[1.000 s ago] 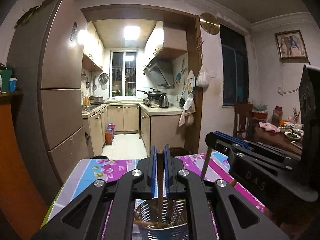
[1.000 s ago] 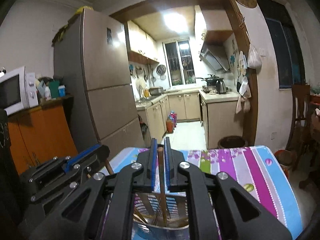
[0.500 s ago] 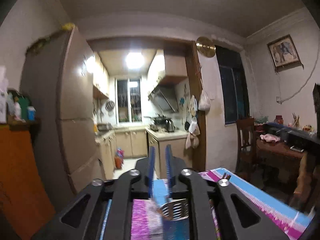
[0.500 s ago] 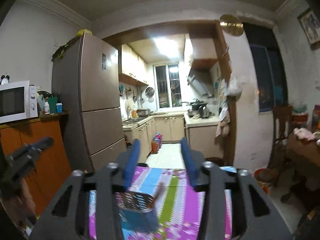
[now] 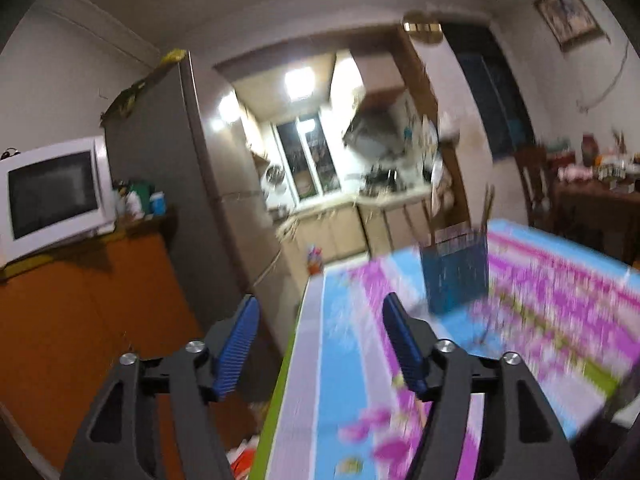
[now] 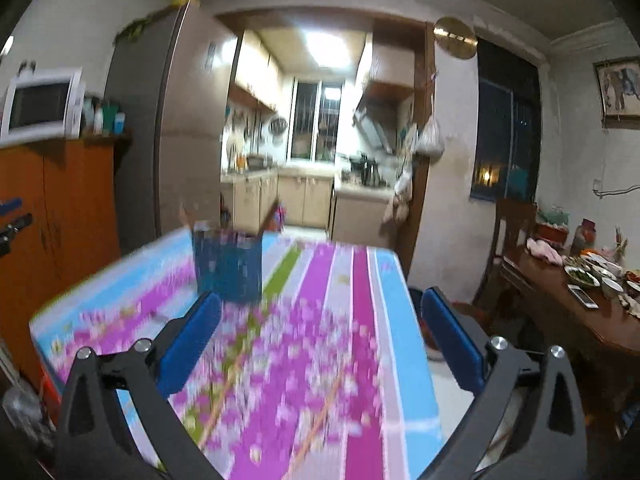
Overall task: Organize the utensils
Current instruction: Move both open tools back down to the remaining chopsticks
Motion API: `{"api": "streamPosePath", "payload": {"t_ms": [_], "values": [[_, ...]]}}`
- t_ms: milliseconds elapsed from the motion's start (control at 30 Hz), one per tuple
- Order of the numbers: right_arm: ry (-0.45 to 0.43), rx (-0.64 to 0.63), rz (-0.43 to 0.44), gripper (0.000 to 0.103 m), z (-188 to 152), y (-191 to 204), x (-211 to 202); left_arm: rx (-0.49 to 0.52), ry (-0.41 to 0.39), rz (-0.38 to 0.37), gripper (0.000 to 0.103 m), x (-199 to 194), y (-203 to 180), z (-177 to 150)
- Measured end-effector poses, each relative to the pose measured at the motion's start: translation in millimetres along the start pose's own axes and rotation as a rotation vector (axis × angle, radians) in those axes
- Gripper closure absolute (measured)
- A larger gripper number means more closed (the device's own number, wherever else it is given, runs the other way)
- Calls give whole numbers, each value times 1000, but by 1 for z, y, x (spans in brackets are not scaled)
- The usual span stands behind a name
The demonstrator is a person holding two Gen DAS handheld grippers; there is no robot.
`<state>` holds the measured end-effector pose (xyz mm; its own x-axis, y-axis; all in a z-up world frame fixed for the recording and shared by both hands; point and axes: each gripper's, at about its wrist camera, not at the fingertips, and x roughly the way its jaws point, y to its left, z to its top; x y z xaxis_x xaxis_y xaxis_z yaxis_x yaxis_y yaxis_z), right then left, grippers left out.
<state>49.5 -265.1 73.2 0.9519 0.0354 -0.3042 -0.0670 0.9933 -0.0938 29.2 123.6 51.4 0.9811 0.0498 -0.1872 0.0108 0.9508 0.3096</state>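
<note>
On the bench w/ striped floral cloth, the blue holder stands upright near the far left edge, sticks poking out. Thin chopsticks, blurred, seem to lie loose on the cloth nearer. Right tool spreading wide, nothing btwn jaws; left tool also opening, empty. Next, prob.: slow down, line jaws across one stick, nip mid-length, keep level.

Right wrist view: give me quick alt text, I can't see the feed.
The right gripper, jaws opening and empty, hangs over a floral striped tablecloth. A blurred blue utensil holder with chopsticks stands beyond it to the left, kitchen doorway behind.
</note>
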Motion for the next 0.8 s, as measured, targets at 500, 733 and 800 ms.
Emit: {"api": "streamPosePath", "payload": {"t_ms": [500, 733, 800], "values": [[296, 26, 91, 55, -145, 104, 25, -36, 293, -161, 66, 0, -79, -162], [319, 68, 81, 70, -162, 106, 27, -36, 280, -177, 75, 10, -76, -167], [311, 62, 82, 73, -164, 107, 27, -16, 260, -176, 77, 8, -78, -169]]}}
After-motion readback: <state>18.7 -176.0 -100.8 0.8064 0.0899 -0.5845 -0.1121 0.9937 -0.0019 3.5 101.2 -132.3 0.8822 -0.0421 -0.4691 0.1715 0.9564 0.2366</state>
